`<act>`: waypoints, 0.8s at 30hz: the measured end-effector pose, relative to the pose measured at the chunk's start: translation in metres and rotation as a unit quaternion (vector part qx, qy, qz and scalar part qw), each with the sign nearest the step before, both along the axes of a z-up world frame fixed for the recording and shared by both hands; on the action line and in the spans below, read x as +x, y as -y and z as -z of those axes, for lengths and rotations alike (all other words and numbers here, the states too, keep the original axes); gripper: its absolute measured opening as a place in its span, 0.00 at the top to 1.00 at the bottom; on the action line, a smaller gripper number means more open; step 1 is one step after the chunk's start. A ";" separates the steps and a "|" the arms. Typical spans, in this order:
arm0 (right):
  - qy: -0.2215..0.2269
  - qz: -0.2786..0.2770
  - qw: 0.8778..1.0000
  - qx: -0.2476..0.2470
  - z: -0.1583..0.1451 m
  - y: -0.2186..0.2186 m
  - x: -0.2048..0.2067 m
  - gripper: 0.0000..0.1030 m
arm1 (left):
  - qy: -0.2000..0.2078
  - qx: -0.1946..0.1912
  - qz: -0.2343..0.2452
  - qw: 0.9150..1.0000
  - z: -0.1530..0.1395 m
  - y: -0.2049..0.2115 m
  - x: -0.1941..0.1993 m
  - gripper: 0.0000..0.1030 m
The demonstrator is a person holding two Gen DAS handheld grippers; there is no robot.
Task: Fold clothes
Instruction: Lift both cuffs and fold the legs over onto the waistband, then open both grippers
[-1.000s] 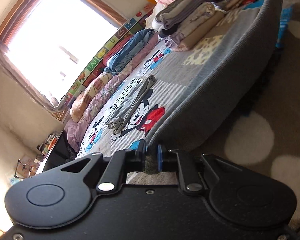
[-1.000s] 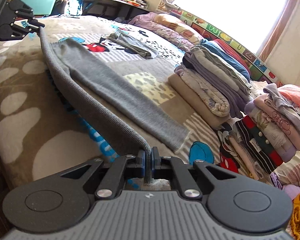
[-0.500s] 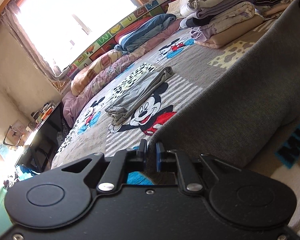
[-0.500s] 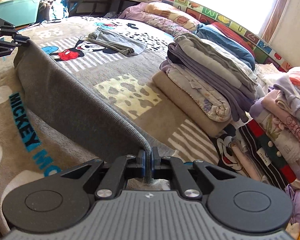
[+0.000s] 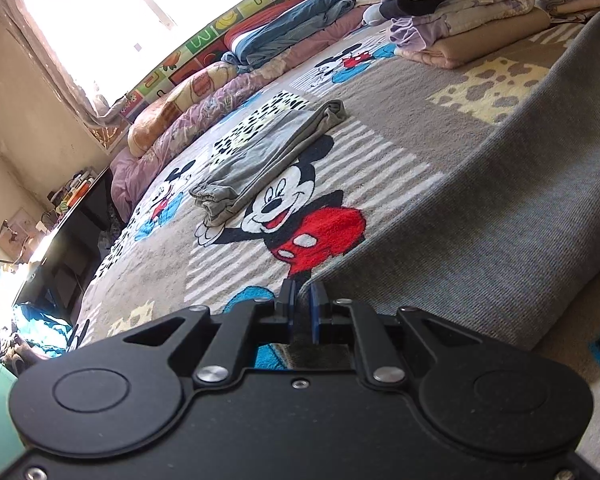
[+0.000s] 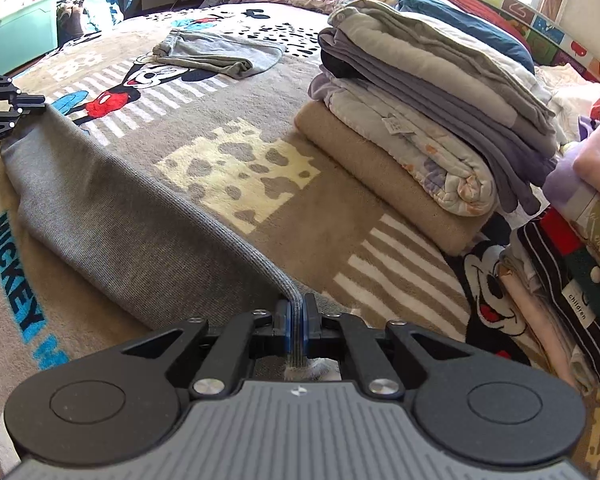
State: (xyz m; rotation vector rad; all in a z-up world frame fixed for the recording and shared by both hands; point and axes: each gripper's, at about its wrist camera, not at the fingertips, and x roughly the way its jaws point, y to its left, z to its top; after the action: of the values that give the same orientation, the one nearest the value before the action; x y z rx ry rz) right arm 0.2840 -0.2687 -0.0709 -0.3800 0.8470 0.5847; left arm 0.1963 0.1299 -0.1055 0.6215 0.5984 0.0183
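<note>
Stretching between the two grippers, a grey knitted garment lies part-draped on the Mickey Mouse blanket that covers the bed; its far-left end is pinched in the left gripper, seen small at the left edge of the right wrist view, and its near end runs into the right gripper, whose blue pads are clenched on the ribbed edge. In the left wrist view the left gripper has its jaws clamped on the same grey knit, which rises from them up to the right; left of these jaws stand a dark desk with clutter and a blue heap on the floor; beyond them lie folded grey trousers on the blanket, well apart from the held cloth; further back a bright curtained window, a colourful letter-print panel and rolled quilts line the bed's far side. Ahead and right of the right jaws sits a stack of folded blankets; at the far right, a pile of folded clothes.
</note>
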 end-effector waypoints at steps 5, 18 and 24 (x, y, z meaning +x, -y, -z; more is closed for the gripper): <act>-0.057 0.021 0.998 0.027 0.008 0.006 0.024 0.94 | -0.009 -0.005 -0.007 1.000 0.005 0.000 0.010 0.95; -0.114 0.128 0.982 0.080 0.035 0.026 0.049 0.66 | -0.017 -0.035 -0.036 0.999 0.010 -0.007 0.024 0.81; -0.022 0.190 0.978 0.087 0.015 0.039 0.017 0.58 | 0.041 -0.152 -0.099 0.982 -0.016 -0.037 -0.007 0.58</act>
State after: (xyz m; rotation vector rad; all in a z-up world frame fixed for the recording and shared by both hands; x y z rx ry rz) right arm 0.3013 -0.3080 -0.0858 -0.0411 0.8754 0.3091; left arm 0.1888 0.1673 -0.0892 0.2613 0.5674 0.1365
